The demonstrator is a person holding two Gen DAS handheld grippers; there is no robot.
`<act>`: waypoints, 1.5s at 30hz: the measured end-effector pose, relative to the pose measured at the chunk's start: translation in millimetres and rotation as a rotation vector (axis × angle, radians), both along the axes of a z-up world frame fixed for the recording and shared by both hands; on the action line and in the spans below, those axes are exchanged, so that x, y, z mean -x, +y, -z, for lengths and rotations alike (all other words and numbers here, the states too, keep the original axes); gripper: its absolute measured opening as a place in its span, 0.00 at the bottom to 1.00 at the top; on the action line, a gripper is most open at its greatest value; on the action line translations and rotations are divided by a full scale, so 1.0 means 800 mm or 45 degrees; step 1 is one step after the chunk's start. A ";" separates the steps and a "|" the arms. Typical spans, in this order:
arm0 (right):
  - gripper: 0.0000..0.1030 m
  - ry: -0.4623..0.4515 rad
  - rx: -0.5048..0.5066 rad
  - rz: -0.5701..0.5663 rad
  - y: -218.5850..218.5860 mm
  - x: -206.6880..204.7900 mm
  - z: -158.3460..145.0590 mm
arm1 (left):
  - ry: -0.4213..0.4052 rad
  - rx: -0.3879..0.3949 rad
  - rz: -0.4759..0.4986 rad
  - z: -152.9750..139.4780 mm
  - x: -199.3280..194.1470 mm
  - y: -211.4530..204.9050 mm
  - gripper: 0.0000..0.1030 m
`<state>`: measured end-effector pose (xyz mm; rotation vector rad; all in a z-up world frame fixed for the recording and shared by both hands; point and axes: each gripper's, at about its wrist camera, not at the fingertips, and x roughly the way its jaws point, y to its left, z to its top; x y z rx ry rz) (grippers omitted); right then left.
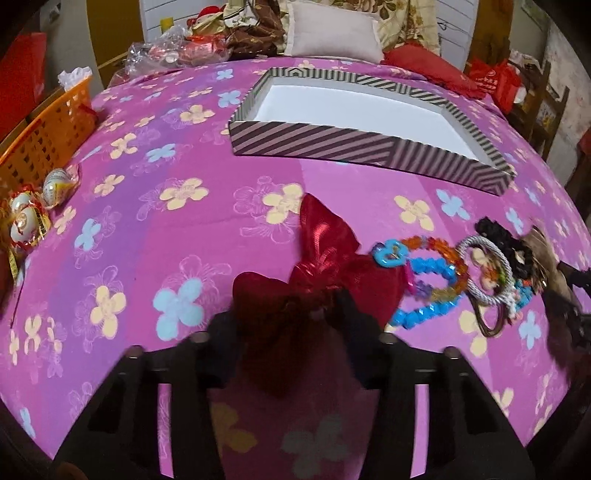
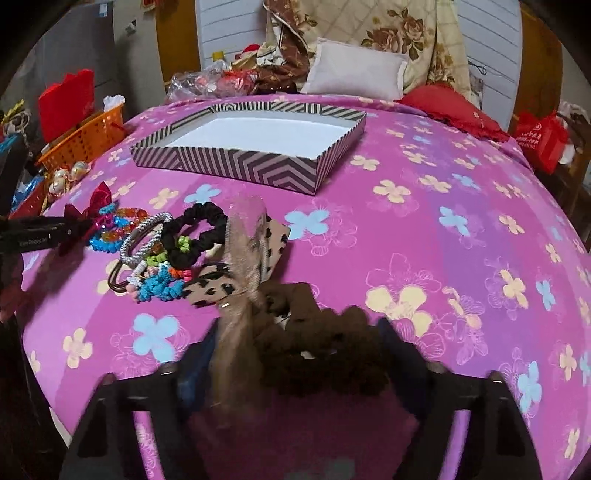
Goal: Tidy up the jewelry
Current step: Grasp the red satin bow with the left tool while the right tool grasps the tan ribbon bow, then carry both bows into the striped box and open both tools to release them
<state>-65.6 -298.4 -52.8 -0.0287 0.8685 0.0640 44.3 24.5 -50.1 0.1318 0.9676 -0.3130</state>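
The red satin hair bow (image 1: pixel 325 254) lies on the bed with its long axis running away from the left wrist camera, 1 loop pointing up toward the striped box (image 1: pixel 365 147) and its knot between the fingers of the left gripper (image 1: pixel 325 314), which stand partly closed and pinch it. To its right sits a heap of jewelry: blue and orange bead bracelets (image 1: pixel 428 280), a silver rope hair tie (image 1: pixel 487 273) and a black scrunchie (image 2: pixel 195 232), all touching or overlapping.

In the right wrist view the right gripper (image 2: pixel 295 343) has its fingers about half open around a dark brown scrunchie (image 2: pixel 321 350) and the tail of a beige mesh ribbon bow (image 2: pixel 243 258), whose long axis slants up and away from the camera. The pads appear to press the scrunchie. A leopard-print bow (image 2: pixel 218 288) lies against it.

The box is shallow, black-and-pink striped, white inside, and stands well beyond the heap. No writing is legible; white print on a red bag (image 2: pixel 535 140) is too small to read.

The bed wears a magenta sheet (image 1: pixel 166 229) with yellow and blue flowers. A grey pillow (image 2: pixel 354 70), a floral quilt (image 2: pixel 391 33) and an orange basket (image 1: pixel 48 133) sit at its edges.
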 end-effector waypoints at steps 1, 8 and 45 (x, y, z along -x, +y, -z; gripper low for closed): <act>0.56 0.000 -0.013 -0.005 0.000 0.002 -0.002 | 0.002 0.001 -0.002 -0.001 0.003 0.000 0.31; 0.40 -0.025 -0.122 -0.009 -0.006 0.016 -0.016 | -0.037 0.051 -0.119 -0.023 0.023 0.017 0.19; 0.39 -0.213 -0.170 -0.067 -0.002 -0.073 -0.111 | -0.199 0.070 -0.137 -0.104 -0.042 -0.034 0.18</act>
